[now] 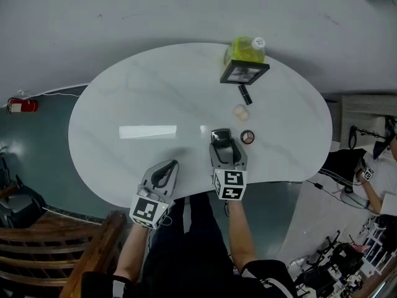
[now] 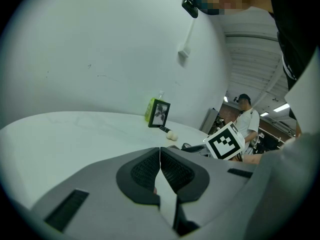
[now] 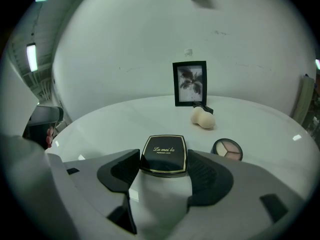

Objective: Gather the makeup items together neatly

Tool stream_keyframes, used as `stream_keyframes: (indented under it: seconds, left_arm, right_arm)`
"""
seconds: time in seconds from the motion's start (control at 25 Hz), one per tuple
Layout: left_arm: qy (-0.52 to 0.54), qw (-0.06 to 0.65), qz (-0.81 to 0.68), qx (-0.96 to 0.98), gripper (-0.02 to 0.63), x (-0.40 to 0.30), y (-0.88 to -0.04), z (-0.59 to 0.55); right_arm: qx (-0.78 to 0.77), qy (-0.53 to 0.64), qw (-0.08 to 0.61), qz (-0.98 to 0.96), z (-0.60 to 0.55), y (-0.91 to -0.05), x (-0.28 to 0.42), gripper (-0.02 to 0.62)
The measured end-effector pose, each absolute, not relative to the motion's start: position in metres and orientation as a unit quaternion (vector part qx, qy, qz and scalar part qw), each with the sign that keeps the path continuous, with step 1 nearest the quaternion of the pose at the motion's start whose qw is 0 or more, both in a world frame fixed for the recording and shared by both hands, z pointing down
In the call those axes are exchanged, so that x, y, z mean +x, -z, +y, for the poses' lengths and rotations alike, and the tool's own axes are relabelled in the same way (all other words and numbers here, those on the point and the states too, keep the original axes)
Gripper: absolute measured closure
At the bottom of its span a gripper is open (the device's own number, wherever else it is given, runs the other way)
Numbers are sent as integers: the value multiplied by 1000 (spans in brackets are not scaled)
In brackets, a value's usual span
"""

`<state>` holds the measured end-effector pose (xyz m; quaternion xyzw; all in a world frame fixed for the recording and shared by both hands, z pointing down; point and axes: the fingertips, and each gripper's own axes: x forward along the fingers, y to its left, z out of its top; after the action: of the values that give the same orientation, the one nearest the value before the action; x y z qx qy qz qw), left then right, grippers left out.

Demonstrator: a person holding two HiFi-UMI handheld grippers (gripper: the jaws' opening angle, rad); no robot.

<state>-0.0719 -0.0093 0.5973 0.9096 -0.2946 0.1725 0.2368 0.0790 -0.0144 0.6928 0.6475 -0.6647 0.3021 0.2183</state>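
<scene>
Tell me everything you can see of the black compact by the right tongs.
The compact is a flat, glossy black case, a rounded rectangle with a thin gold rim and gold script on its lid. It is closed and lies flat on the white table, lid up. The right tongs stand open on either side of its near end, close but not visibly squeezing it. Nothing else touches it.

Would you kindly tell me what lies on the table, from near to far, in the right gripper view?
black compact → round eyeshadow palette → beige sponge → black tube → picture frame
</scene>
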Motion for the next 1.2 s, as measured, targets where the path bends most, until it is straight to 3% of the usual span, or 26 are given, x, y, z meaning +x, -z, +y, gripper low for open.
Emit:
stream_keyframes:
  seconds: [0.64, 1.2]
  left_arm:
    - [-158, 239, -315, 905, 586, -89, -594, -10]
    - [-144, 231, -383, 883, 586, -157, -580, 5]
  right_arm:
    - [652, -318, 215, -653, -17, -694, 76, 308]
    - [584, -300, 213, -723, -26, -674, -32, 308]
